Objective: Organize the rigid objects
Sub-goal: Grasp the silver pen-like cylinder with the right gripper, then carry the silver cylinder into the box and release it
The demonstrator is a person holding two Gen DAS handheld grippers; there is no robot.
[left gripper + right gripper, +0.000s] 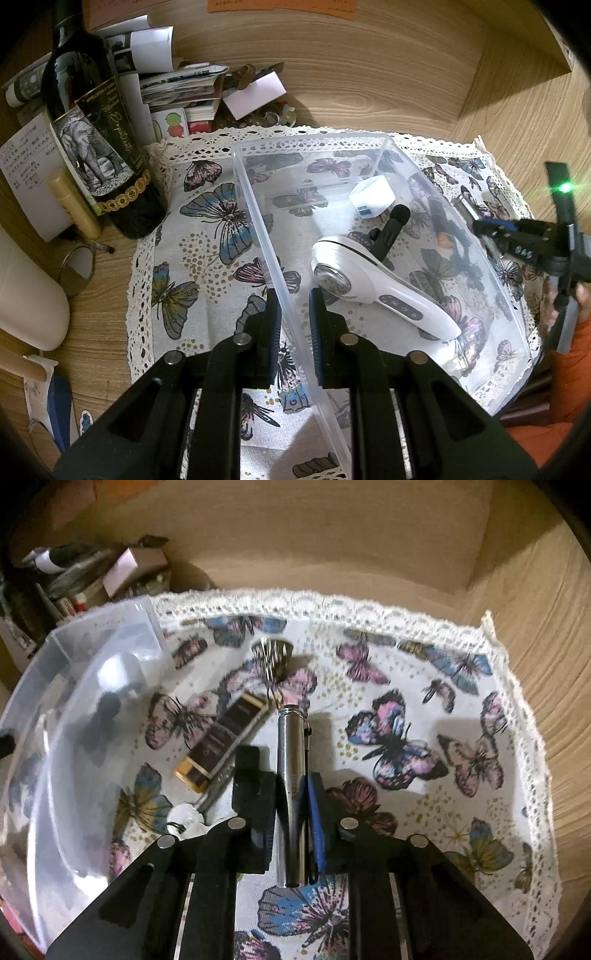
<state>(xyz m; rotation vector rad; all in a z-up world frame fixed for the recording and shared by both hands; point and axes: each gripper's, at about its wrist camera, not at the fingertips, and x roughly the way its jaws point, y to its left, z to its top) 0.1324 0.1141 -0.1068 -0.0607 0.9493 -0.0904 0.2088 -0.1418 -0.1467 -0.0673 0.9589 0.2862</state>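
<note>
A clear plastic bin (258,206) stands on the butterfly cloth (207,229). In it lie a white handheld device (373,284), a black clip microphone (391,230) and a white cube (373,195). My left gripper (295,325) straddles the bin's left wall, its jaws close to the wall. My right gripper (291,808) is shut on a silver metal tube (291,775), held above the cloth beside the bin (55,716). A black and gold box (221,746) and a metal cone-shaped piece (273,651) lie on the cloth (424,709). The right gripper also shows in the left wrist view (484,227).
A dark wine bottle (99,147), a yellow tube (75,206), papers (177,85) and a white rounded container (26,295) crowd the wooden desk left of the cloth. A wooden wall (351,66) rises behind. A small shiny object (184,816) lies by my right gripper.
</note>
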